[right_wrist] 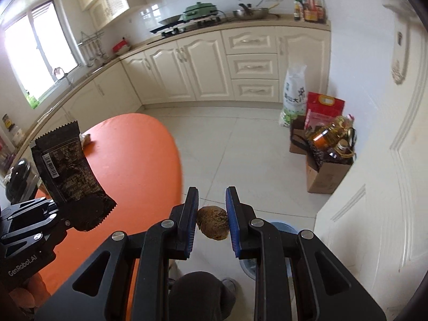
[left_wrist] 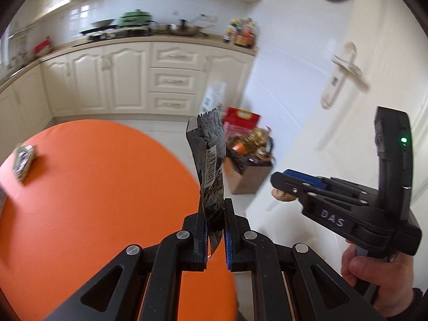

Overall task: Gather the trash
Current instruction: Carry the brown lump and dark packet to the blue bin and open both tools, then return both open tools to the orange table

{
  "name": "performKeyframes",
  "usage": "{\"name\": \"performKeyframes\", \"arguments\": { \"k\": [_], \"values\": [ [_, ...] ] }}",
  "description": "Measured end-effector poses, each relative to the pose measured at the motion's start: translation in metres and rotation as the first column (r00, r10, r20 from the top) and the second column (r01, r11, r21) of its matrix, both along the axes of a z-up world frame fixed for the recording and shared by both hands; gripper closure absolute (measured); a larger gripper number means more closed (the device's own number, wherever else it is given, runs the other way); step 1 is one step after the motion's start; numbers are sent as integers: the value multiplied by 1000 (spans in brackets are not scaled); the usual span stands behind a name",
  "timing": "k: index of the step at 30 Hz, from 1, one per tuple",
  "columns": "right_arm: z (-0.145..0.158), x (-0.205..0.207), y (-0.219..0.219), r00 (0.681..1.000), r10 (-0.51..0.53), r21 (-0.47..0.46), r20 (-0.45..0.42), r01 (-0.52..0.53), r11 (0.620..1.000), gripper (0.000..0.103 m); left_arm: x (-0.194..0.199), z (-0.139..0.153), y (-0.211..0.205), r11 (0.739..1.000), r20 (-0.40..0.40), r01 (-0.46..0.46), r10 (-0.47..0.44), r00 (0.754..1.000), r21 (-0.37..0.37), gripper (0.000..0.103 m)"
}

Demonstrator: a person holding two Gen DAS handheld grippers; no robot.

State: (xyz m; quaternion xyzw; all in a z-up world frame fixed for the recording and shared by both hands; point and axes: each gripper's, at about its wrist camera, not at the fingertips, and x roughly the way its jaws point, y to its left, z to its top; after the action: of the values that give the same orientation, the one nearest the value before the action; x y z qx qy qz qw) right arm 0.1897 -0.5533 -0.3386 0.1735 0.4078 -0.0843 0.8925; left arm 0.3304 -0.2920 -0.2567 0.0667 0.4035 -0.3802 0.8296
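Cardboard box (right_wrist: 327,176) on the floor holds oil bottles (right_wrist: 325,133).

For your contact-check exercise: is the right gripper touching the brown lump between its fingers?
Touching. The right wrist view shows the right gripper with both blue pads pressed against the brown lump, no gap either side.

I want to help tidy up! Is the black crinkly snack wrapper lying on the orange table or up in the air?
Up in the air. The black crinkly snack wrapper stands pinched in the left gripper, above the orange table.
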Motion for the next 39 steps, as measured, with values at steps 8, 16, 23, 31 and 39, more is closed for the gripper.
{"name": "performKeyframes", "arguments": {
  "k": [8,16,23,31,39],
  "values": [
    [-73,-26,-92,981,-154,116,-120,168,979,82,3,-47,-106,976,-157,184,-165,974,115,97],
    [-151,-25,-133,954,-205,259,-220,260,930,77,12,-95,-171,937,-247,231,-166,955,261,55],
    [-155,-42,-148,940,-265,268,-217,318,909,19,-3,-71,-217,939,-128,156,-121,984,308,14],
    [-101,-45,-133,942,-309,239,-127,332,913,1,-45,-24,-152,973,31,61,-70,997,221,2],
    [-1,-33,-77,963,-266,184,38,255,949,0,-69,36,-25,996,117,-50,42,992,69,1]
  ]
}}
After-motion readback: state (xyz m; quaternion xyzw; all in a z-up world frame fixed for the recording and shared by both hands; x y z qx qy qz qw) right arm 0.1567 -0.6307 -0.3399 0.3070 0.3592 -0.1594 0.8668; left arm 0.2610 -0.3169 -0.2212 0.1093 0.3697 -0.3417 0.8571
